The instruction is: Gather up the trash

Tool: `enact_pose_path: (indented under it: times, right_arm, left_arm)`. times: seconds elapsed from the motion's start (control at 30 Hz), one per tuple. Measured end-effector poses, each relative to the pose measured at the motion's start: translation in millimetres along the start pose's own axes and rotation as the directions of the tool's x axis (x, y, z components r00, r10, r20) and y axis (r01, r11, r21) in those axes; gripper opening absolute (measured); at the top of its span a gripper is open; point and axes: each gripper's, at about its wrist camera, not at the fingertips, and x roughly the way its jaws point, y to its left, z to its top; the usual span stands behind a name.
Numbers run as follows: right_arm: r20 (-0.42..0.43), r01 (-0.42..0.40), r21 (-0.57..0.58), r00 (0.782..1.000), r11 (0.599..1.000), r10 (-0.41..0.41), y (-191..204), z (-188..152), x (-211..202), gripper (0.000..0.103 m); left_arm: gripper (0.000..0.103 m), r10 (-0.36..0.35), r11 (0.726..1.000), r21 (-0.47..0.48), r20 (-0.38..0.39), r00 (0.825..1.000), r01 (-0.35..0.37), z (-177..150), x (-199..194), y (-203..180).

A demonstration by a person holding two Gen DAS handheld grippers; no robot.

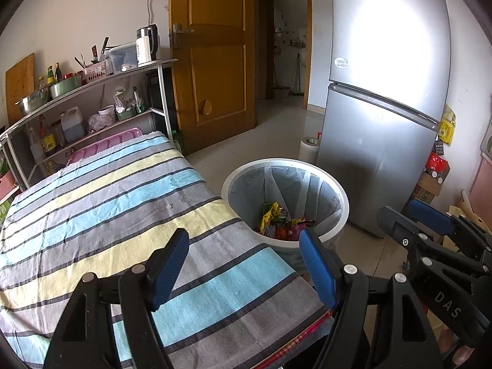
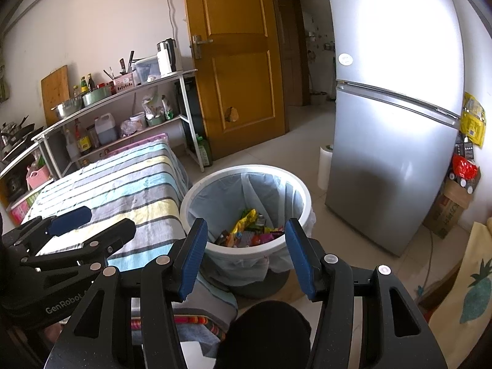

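Observation:
A white trash bin (image 1: pixel 335 193) (image 2: pixel 295 184) with a pale plastic liner stands on the floor beside the striped table. Colourful wrappers (image 1: pixel 276 221) (image 2: pixel 249 230) lie at its bottom. My left gripper (image 1: pixel 244 243) hovers open over the table's near corner, nothing between its blue pads. My right gripper (image 2: pixel 244 236) is open and empty too, held just in front of the bin's near rim. In the left wrist view the right gripper (image 1: pixel 409 215) shows at the right edge. In the right wrist view the left gripper (image 2: pixel 92 221) shows at the left edge.
The table carries a striped cloth (image 1: pixel 101 203) (image 2: pixel 123 184). A metal shelf (image 1: pixel 92 92) with bottles, bowls and a kettle stands behind it. A silver fridge (image 1: pixel 384 107) rises right of the bin, a paper roll (image 1: pixel 309 149) at its foot. A wooden door (image 1: pixel 215 61) is at the back.

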Motion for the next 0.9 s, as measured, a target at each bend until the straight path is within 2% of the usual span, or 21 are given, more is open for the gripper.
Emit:
enact_pose_path:
  times: [0.9]
  right_arm:
    - [0.003, -0.002, -0.004, 1.000, 1.000, 0.002, 1.0, -0.2, 0.1, 0.053]
  left_arm:
    - [0.076, 0.002, 1.000, -0.001, 0.000, 1.000, -0.002, 0.2, -1.0, 0.7]
